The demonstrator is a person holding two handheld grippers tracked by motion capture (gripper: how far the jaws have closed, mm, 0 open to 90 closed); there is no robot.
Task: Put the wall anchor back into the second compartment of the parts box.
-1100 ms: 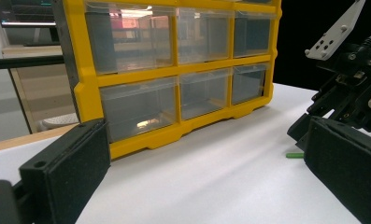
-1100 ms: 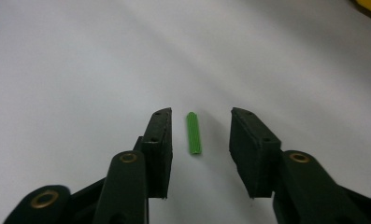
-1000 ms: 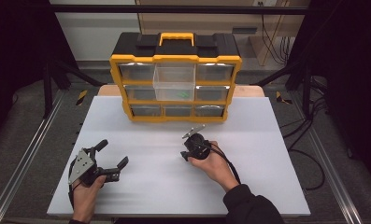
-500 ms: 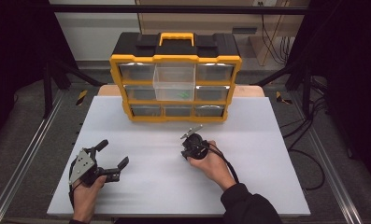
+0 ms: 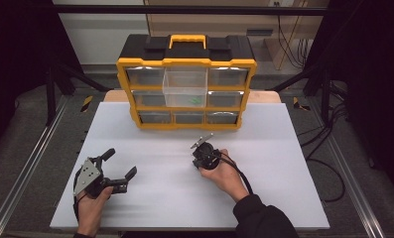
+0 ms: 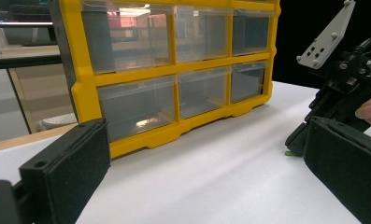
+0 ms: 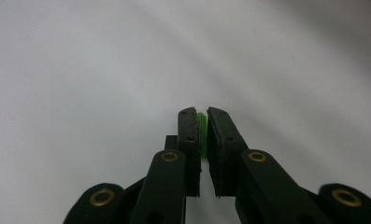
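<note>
While left gripper sits w/ jaws apart, right gripper, just closing, pinches small green piece near drawer organizer.

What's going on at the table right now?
A person works at a white table with a gripper in each hand. The right gripper points down at the tabletop, and its jaws have just been closing on a small flat green plastic piece that sits between the pads. The left gripper rests with its jaws wide open. Behind them stands a yellow and black drawer organiser, its clear middle drawer pulled out.
</note>
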